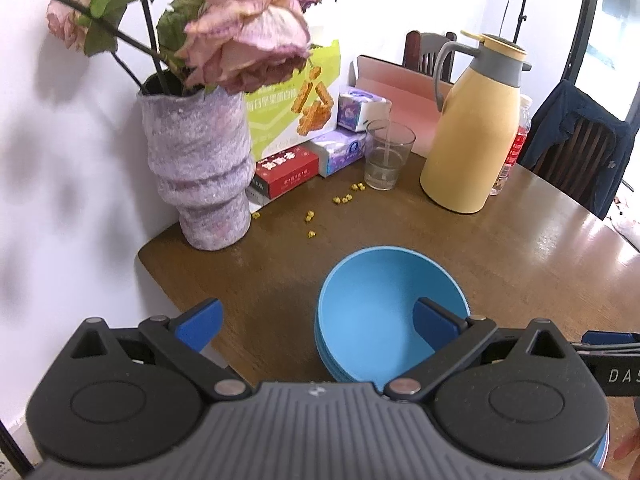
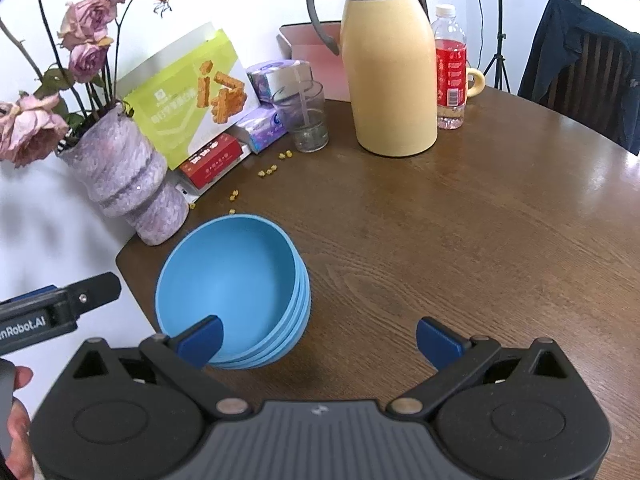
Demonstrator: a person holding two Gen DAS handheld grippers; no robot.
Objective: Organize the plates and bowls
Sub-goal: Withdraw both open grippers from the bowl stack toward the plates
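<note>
Fig. — Two hand-held grippers above a wooden table [image 2: 460, 240], both seen w/ jaws spread fully wide and nothing gripped.

Left wrist view: the left gripper [image 1: 316, 326] is held over the table's near-left corner. The stack of blue bowls [image 1: 384, 304] is seen at the right blue finger pad [image 1: 436, 326], which overlaps the top bowl's interior in the picture; whether it touches cannot be told. The left pad is seen over bare wood, well clear of the stack. The rim is thus not straddled; the stack is offset to the right of the jaw gap's centre.

Right wrist view: the right gripper [image 2: 318, 340] is seen w/ the same stack of blue bowls [image 2: 228, 280] to its left. The left blue finger pad [image 2: 200, 340] overlaps the near rim in the picture; the right pad is seen over bare table. Approx. four nested bowls can be counted by their rims. The gap betw. the pads is mostly occupied by wood grain.

Background, far side of table: a purple vase [image 2: 120, 176] of wilted roses beside the stack, a green snack box [image 2: 188, 96], tissue packs [image 2: 264, 128], a glass [image 2: 306, 120], a yellow thermos jug [image 2: 390, 76], a red-label bottle [image 2: 450, 68]. Small yellow crumbs [image 2: 268, 171] are scattered betw. the glass and the bowls.
</note>
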